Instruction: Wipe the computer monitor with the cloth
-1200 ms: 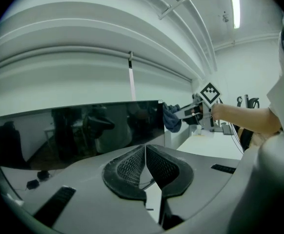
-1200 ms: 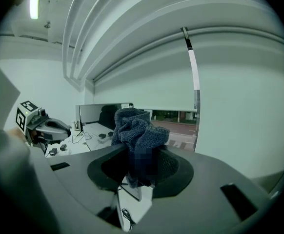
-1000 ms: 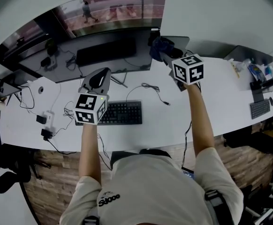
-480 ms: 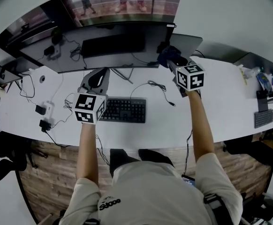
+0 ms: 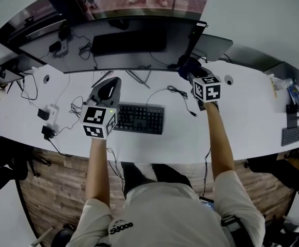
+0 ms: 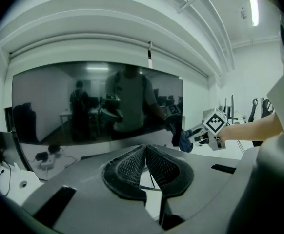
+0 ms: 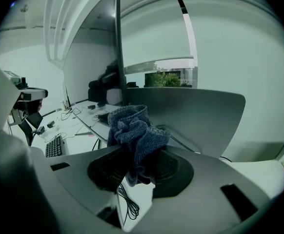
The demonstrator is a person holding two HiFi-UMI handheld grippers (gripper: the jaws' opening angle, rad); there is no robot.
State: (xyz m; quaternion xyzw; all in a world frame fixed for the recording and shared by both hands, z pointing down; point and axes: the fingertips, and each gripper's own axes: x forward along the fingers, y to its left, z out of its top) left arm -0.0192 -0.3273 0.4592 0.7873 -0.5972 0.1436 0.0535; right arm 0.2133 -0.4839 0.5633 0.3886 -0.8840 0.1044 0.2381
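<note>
Cloth (image 7: 134, 130) sits bunched and clamped between the jaws of my right gripper (image 7: 138, 156), close by the lower right corner of the monitor (image 5: 134, 42); whether it touches the screen I cannot tell. My left gripper (image 6: 145, 150) has its jaws pressed together on nothing, just left of the keyboard (image 5: 139, 118), facing the dark screen.

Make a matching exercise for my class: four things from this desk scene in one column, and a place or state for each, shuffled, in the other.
Column one:
1. cloth
2. left gripper
3. keyboard
4. monitor

Column two:
A. shut, nothing in it
B. lying flat on the desk
C. upright at the back, screen dark
D. clamped in the right gripper

Pairs: 1-D, 2-A, 3-B, 4-C
</note>
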